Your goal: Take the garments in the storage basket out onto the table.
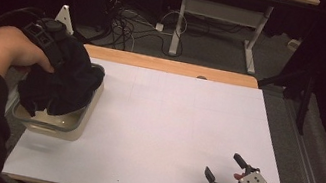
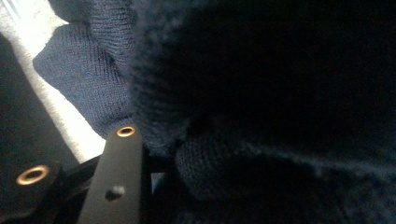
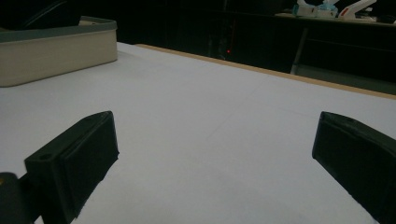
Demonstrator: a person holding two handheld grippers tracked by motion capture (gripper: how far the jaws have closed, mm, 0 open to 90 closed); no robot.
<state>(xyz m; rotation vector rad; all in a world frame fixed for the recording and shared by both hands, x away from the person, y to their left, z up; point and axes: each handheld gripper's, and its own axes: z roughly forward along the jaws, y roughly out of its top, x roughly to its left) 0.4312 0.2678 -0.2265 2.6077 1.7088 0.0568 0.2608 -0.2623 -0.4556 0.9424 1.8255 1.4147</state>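
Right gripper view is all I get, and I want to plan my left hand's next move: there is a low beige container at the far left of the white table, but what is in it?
Observer: A dark navy knitted cloth bulges out of that clear-walled rectangular container.
Operator: Is my left claw on it?
Observer: Yes. In the left gripper view the left claw is shut on a fold of the cloth.
Operator: Where does my right claw sit on the table?
Observer: In the high view the right claw stands open at the table's near right corner, nothing between its jaws.
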